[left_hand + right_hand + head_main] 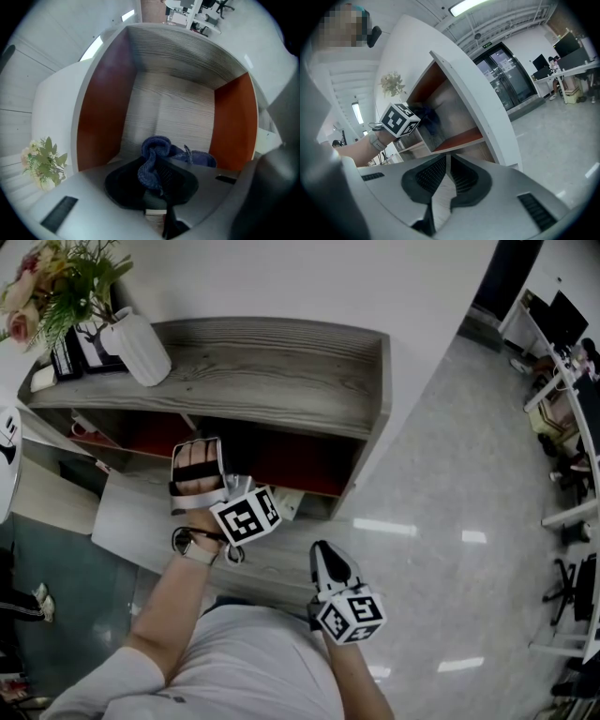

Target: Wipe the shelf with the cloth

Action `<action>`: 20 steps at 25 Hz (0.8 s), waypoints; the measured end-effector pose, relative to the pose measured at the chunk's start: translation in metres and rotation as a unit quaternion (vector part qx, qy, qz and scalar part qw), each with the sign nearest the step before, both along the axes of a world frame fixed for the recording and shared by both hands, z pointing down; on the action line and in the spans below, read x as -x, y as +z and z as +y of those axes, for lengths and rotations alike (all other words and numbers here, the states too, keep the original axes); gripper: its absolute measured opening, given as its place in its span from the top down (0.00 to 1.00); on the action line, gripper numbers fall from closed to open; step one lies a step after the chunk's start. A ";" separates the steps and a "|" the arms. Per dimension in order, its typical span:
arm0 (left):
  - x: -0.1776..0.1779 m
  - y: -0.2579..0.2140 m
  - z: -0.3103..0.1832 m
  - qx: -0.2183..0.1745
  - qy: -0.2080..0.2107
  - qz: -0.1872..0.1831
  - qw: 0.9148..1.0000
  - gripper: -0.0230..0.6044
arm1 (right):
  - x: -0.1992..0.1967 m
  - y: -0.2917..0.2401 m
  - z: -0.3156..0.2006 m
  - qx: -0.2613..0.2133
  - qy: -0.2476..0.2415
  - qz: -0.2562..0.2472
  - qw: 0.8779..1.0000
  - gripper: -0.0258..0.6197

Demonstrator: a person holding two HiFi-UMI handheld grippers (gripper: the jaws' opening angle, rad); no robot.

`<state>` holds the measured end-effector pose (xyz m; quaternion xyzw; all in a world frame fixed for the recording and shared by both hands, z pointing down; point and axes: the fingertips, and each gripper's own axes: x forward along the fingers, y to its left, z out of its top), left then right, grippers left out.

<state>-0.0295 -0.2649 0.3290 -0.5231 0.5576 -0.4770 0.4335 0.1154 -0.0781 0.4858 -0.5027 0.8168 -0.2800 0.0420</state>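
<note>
Left claw [158, 177] clenched on blue cloth [156, 146] inside shelf [173, 108] compartment — right claw [446, 161] closed, empty

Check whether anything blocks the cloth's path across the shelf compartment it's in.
Nothing visible does. The left gripper is clamped on the blue cloth inside the shelf compartment, whose wood-grain surface ahead of the cloth lies bare between the orange side walls.
</note>
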 end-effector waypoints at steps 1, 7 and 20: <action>0.000 0.007 0.000 0.007 -0.001 -0.002 1.000 0.86 | 0.000 0.001 0.001 0.000 0.000 0.000 1.000 0.90; -0.001 0.069 0.001 0.070 -0.001 0.002 0.998 0.86 | -0.005 0.008 0.006 0.007 0.003 0.001 1.000 0.90; -0.002 0.159 0.006 0.137 0.003 0.013 0.990 0.86 | -0.020 0.018 0.019 0.027 0.026 0.015 0.999 0.90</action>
